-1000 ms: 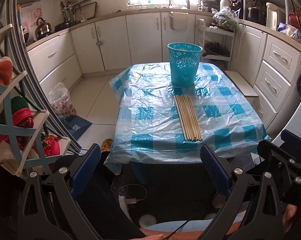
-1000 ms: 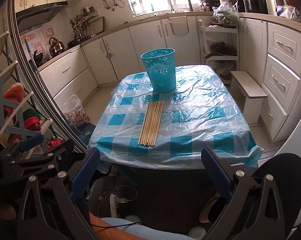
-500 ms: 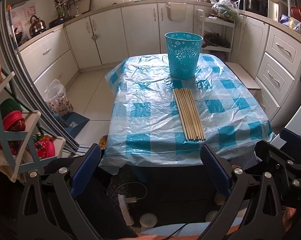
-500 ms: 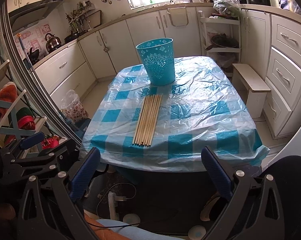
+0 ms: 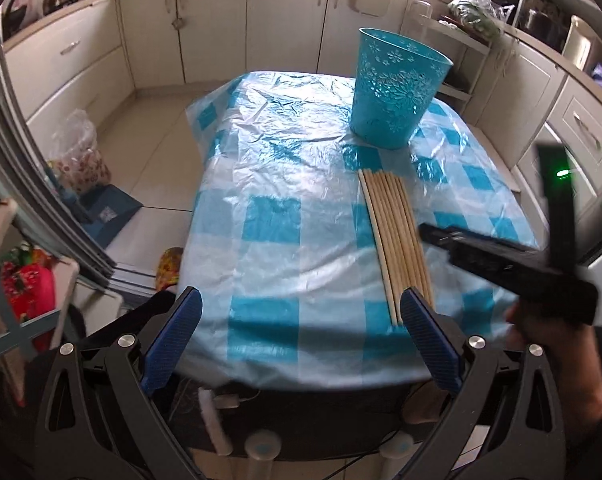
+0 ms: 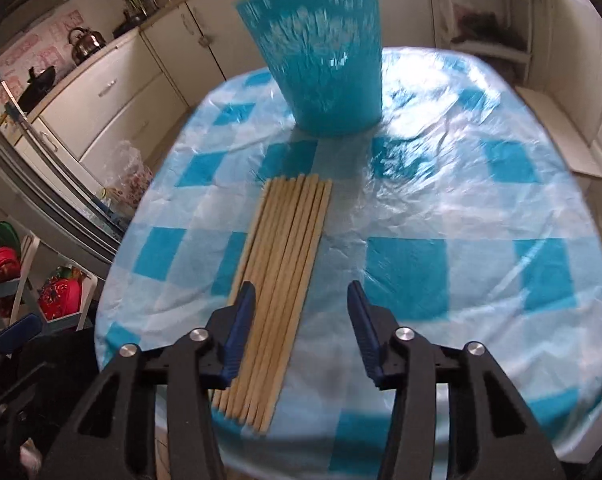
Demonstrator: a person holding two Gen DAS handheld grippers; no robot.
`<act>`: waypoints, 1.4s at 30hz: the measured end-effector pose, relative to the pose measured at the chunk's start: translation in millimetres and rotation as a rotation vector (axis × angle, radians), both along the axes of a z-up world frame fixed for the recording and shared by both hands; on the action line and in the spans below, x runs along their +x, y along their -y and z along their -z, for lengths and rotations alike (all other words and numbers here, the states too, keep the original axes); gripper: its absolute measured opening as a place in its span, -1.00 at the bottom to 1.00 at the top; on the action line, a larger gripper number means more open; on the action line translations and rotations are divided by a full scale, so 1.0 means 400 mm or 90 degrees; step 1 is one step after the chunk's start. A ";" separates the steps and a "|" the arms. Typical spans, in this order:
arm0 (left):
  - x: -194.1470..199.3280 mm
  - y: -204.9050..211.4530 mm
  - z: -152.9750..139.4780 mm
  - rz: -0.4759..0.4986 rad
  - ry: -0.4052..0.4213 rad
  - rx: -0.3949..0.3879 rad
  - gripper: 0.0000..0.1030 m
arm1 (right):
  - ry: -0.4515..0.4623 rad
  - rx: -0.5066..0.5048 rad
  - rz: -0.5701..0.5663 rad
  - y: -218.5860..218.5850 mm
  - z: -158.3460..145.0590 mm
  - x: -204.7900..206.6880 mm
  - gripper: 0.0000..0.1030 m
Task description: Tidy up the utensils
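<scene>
A row of long pale wooden sticks (image 6: pixel 285 280) lies flat, side by side, on a worktop (image 6: pixel 481 208) that is covered with a blue and white checked cloth under a clear plastic sheet. The sticks run from the near edge of the worktop toward a turquoise plastic basket with a cut-out flower pattern (image 5: pixel 397 92), which stands upright at the far end; the far tips of the sticks end near its base but do not touch it. The right gripper (image 6: pixel 301 320), black with blue pads, hangs over the near part of the sticks. Its fingers (image 6: pixel 241 320) are closing at this moment; several sticks show in the gap between them, and the left pad is above the left edge of the row, but the pads do not press on any stick. This view is blurred, so I cannot tell if the tips touch the cloth. In the left wrist view the left gripper (image 5: pixel 301 336) is at the near edge of the worktop with its fingers (image 5: pixel 173 340) spread wide and nothing between them; the right pad is just beside the near ends of the sticks. At the right of that view a hand (image 5: pixel 557 364) holds the black body of the right gripper. White kitchen cabinets (image 5: pixel 205 28) stand behind the worktop.
</scene>
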State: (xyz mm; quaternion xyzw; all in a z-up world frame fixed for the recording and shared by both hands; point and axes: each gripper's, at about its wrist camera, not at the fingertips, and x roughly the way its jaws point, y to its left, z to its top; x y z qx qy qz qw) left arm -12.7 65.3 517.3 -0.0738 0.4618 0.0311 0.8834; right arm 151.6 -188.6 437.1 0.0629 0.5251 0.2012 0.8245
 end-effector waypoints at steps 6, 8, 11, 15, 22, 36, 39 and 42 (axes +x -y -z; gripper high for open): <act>0.099 -0.001 0.027 0.021 -0.008 -0.043 0.86 | 0.009 -0.026 -0.054 -0.030 0.026 0.031 -0.48; 0.136 0.007 0.044 0.028 -0.016 -0.050 0.86 | 0.006 -0.025 -0.069 -0.018 0.030 0.039 -0.67; 0.189 0.024 0.075 0.036 -0.031 -0.060 0.86 | 0.000 -0.020 -0.091 -0.003 0.025 0.050 -0.78; 0.253 0.051 0.106 0.046 -0.046 -0.075 0.86 | -0.019 0.026 -0.094 0.033 0.027 0.070 -0.88; 0.356 0.100 0.160 0.056 -0.074 -0.050 0.55 | -0.017 0.081 -0.055 0.090 0.034 0.079 -0.88; 0.443 0.136 0.178 0.109 -0.094 -0.013 -0.65 | -0.017 0.146 -0.022 0.149 0.017 0.105 -0.88; 0.443 0.159 0.185 0.125 -0.096 0.013 -0.66 | -0.019 0.160 -0.016 0.154 0.013 0.108 -0.88; 0.435 0.186 0.187 0.145 -0.094 0.064 -0.77 | -0.024 0.177 -0.010 0.161 0.013 0.109 -0.88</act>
